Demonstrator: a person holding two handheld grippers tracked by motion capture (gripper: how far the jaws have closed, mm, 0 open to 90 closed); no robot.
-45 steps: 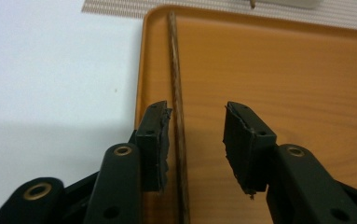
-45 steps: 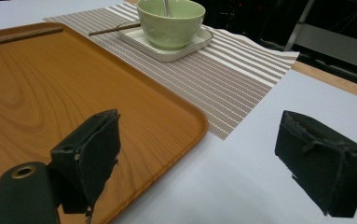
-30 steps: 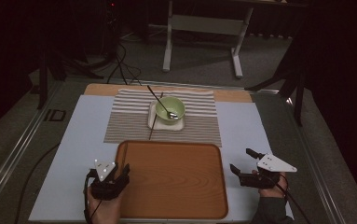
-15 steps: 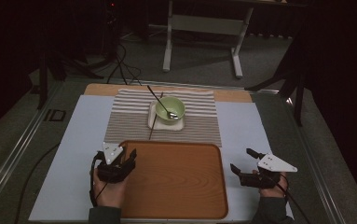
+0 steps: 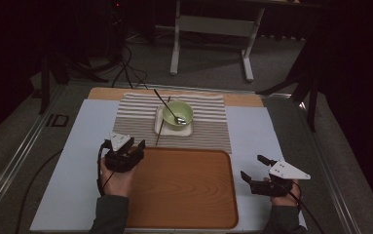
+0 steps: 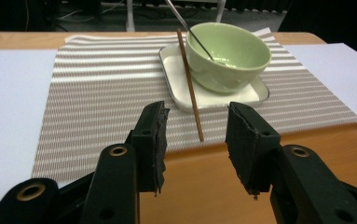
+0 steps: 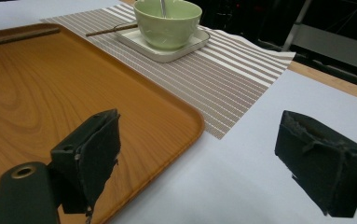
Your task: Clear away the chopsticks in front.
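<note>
Left tool (image 5: 134, 146): I hold it released, jaws apart, over the wooden tray's (image 5: 184, 195) far left corner, aimed at the chopstick (image 6: 191, 88). Chopstick: leans on the white dish (image 6: 176, 88) beside the green bowl (image 6: 229, 53), on the striped mat (image 5: 135, 122) toward the counter's far edge. Right tool (image 5: 256, 168): released wide, off the tray's right edge over the pale sheet (image 7: 241, 177).

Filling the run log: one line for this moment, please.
left gripper: open, facing chopstick | right gripper: open, idle | bowl: on plate
</note>
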